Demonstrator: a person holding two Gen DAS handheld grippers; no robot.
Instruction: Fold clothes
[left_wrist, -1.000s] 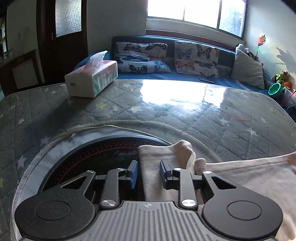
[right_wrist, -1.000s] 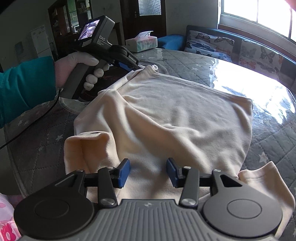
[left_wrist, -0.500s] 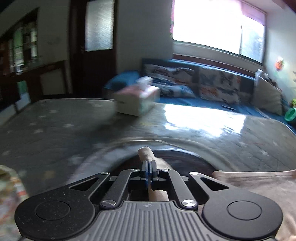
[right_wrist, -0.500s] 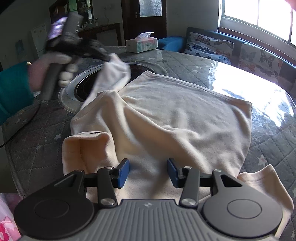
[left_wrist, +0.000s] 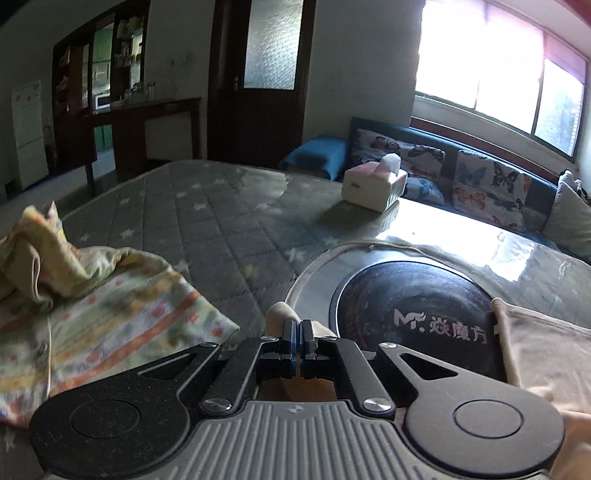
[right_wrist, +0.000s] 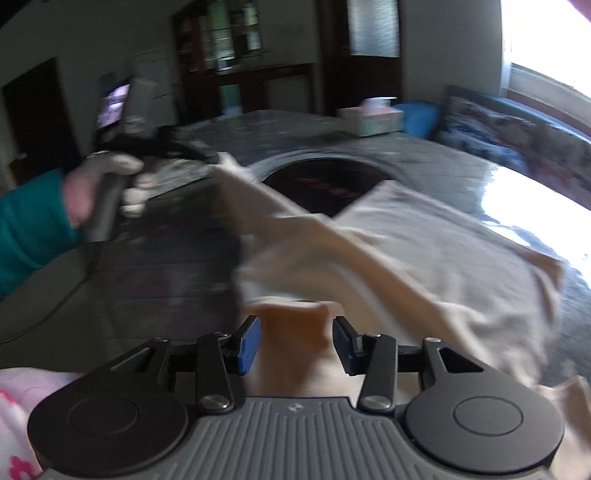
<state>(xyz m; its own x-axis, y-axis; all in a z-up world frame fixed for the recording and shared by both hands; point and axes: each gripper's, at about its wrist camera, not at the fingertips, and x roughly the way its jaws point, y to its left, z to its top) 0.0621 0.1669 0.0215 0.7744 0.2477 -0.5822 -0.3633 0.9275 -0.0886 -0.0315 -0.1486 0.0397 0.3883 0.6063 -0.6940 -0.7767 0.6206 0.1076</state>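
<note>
Cloth fills the left wrist view: the left claw (left_wrist: 298, 334) is clamped on a corner of the cream garment (left_wrist: 546, 354), beside the black round plate (left_wrist: 413, 295) set in the quilted bench (left_wrist: 221, 221); a patterned cloth (left_wrist: 110, 317) lies left of the plate. In the blurred right wrist view, the right claw (right_wrist: 295, 345) stands wide apart, gripping nothing, over the garment's near fold, which stretches from the plate toward it.

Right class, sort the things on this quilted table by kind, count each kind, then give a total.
Garments: 2, the plain cream cotton shirt and the crumpled yellow patterned cloth garment.
Tissue boxes: 1, the pale rectangular tissue box.
Round dark inset plates: 1, the round black glass plate.
Total: 4.
</note>
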